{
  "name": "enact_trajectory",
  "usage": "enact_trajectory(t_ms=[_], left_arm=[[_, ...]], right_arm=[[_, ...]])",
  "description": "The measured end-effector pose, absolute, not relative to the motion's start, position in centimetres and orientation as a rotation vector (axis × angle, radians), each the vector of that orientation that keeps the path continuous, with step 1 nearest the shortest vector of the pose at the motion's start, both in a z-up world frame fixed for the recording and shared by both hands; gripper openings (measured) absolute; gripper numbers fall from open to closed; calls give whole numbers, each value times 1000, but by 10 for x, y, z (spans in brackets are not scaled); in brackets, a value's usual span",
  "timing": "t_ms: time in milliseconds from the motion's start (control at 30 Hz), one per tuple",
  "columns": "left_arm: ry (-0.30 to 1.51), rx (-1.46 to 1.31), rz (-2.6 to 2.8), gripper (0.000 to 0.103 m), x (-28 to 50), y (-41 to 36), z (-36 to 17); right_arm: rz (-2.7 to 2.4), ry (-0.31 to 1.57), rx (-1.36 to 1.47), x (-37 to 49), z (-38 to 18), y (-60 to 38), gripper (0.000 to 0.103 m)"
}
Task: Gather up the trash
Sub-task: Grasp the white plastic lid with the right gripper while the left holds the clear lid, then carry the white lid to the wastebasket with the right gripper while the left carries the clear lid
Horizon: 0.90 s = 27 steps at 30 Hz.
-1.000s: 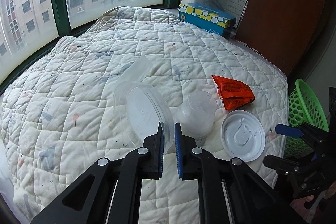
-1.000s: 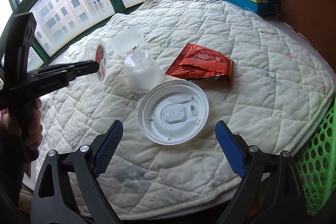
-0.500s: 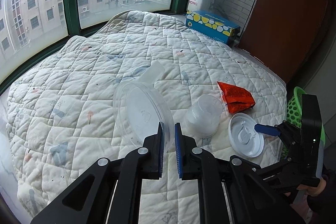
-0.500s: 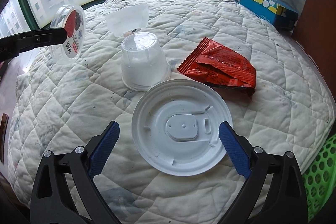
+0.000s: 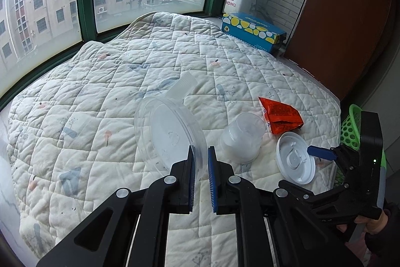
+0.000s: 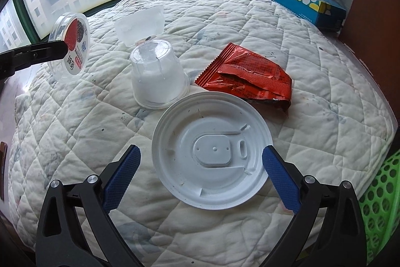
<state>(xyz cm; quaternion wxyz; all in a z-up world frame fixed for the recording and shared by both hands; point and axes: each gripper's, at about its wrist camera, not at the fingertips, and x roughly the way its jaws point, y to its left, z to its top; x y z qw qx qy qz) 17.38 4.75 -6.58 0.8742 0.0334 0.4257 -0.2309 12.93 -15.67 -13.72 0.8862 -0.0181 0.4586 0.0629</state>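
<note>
My left gripper [image 5: 200, 162] is shut on the rim of a clear round plastic container [image 5: 170, 134] and holds it above the quilt; in the right wrist view the container [image 6: 71, 56] shows a red label. My right gripper [image 6: 200, 167] is open, its blue fingers on either side of a white round lid [image 6: 212, 149] that lies on the quilt; the lid also shows in the left wrist view [image 5: 295, 162]. An upturned clear cup [image 6: 157, 76], a red snack wrapper [image 6: 247, 74] and a clear plastic piece [image 6: 140, 24] lie beyond the lid.
A white quilted cover [image 5: 100, 91] spreads over the surface below green-framed windows. A blue tissue box [image 6: 307, 1] stands at the far right. A green mesh basket [image 6: 377, 207] stands off the right edge. A brown panel [image 5: 350, 16] rises at the right.
My right gripper has moved forward and down, so its open fingers now flank the white lid. My left gripper has lifted the clear container higher and back from the quilt.
</note>
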Motion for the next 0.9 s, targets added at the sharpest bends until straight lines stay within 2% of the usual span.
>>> enact_trajectory(t_ms=[333, 800, 900], left_arm=[[897, 67, -478, 10, 175, 48, -67], [893, 57, -491, 10, 176, 41, -63], [884, 61, -497, 10, 175, 39, -59]], right_arm=[[94, 923, -66, 115, -132, -156, 98], [87, 979, 25, 143, -148, -172, 98], [100, 971, 49, 141, -144, -175, 93]])
